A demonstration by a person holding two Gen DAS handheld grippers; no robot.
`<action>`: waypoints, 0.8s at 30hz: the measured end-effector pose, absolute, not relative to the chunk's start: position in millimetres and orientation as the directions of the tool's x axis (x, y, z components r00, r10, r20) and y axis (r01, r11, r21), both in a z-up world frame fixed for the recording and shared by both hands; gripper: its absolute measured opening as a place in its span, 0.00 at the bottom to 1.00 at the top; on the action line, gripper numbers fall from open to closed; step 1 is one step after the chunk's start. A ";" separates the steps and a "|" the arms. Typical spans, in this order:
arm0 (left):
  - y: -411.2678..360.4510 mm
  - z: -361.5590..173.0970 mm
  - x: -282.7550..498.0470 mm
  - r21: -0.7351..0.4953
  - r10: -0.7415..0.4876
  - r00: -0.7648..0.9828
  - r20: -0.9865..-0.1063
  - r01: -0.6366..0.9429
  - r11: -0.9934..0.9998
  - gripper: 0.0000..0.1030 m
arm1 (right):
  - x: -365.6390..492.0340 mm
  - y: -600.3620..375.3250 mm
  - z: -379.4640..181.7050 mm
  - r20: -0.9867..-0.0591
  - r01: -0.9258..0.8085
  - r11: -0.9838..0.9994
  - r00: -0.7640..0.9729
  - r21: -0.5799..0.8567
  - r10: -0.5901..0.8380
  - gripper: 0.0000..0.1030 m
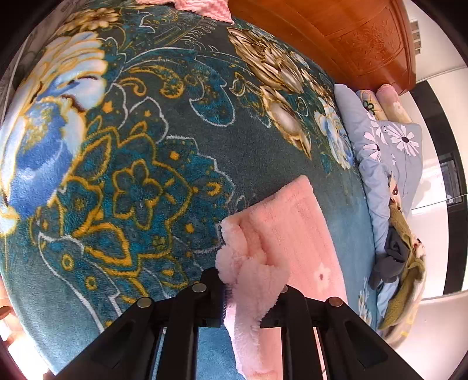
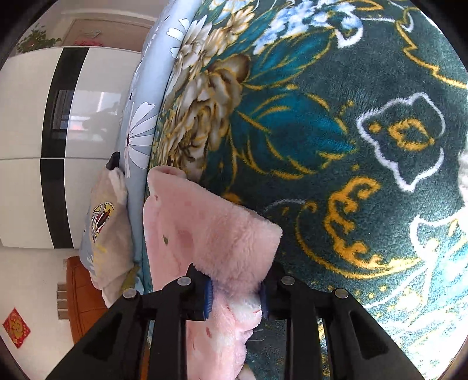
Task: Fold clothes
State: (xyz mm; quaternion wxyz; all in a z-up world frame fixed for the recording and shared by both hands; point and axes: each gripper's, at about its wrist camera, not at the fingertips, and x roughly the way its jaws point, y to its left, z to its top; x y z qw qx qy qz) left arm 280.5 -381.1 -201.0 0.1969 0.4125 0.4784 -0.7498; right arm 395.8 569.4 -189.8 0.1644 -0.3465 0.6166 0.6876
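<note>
My left gripper (image 1: 251, 295) sits at the bottom centre of the left wrist view, its jaws drawn narrow and pinching a bunched, fluffy edge of the pink fleece garment (image 1: 292, 233). From that pinch the garment runs up and to the right, lying flat on the teal floral blanket (image 1: 152, 146) with a small white flower print showing near the lower right. The blanket fills most of the frame, with a large blue bloom at the left edge and gold blooms toward the upper right.

In the right wrist view my right gripper (image 2: 235, 295) is at the bottom centre, and I see its blue pads (image 2: 208, 298) pressed into a thick fold of the same pink fleece garment (image 2: 210, 228). The cloth rises from the jaws toward the centre left of the frame, and more of it hangs down between the fingers toward the bottom edge.

Further out in the left wrist view, a pale blue daisy-print quilt (image 1: 389, 146) lies along the right side of the blanket, with a dark grey cloth (image 1: 392, 257) bunched below it. A carved wooden headboard (image 1: 351, 38) crosses the upper right. Another pink cloth (image 1: 193, 7) peeks in at the top edge. In the right wrist view a white wardrobe (image 2: 26, 146) with a black stripe stands at the left.
</note>
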 end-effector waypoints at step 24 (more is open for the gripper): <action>-26.1 19.1 225.1 -0.308 0.196 -0.664 -0.722 0.055 -0.950 0.14 | 444.6 545.1 -112.7 -0.738 -0.627 -0.447 -0.664 0.638 -0.121 0.53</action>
